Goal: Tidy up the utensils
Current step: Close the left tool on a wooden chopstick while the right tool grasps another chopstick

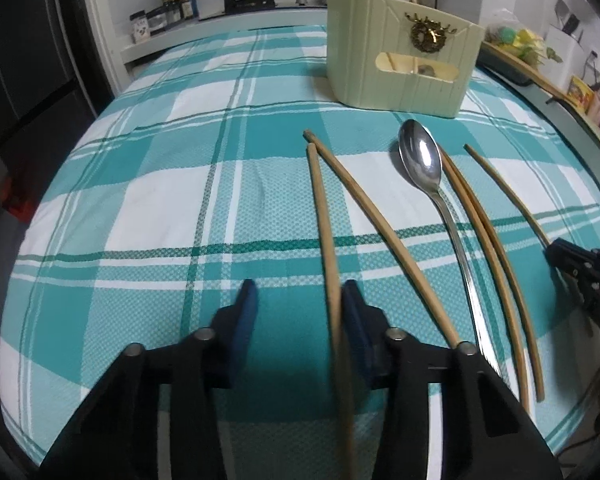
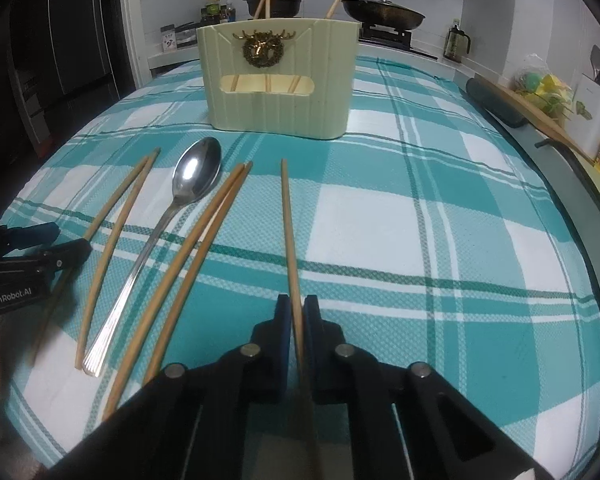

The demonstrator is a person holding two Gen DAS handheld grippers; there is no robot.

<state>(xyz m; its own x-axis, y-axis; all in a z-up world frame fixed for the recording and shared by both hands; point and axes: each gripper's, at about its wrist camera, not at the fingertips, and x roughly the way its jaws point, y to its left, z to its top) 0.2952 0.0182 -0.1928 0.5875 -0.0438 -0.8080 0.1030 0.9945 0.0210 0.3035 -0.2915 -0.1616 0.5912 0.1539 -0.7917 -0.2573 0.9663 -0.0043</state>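
The right hand-held gripper [image 2: 298,312] is pressed together on a single chopstick [image 2: 289,232], pinching it near its thick end so that most of its length juts forward toward the cream utensil holder [image 2: 278,92] standing farther back on the checked worktop [image 2: 420,220]. With that much unsupported length, the stick could pivot in the pads and miss the holder's mouth, or knock the holder. The left hand-held gripper [image 1: 298,300] is spread, with another chopstick [image 1: 324,220] lying against the inside of its right finger; closing off-centre like that may roll the stick away or clip its crossing neighbour [image 1: 364,204]. The spoon [image 1: 422,160] and a close pair of chopsticks [image 1: 480,216] lie just beside them, near enough to be nudged. The holder's inner compartments cannot be seen; only a few sticks show through its front slot and above its rim. The held ends of both sticks vanish behind the gripper bodies, and the left one is blurred, so it may already be lifted.
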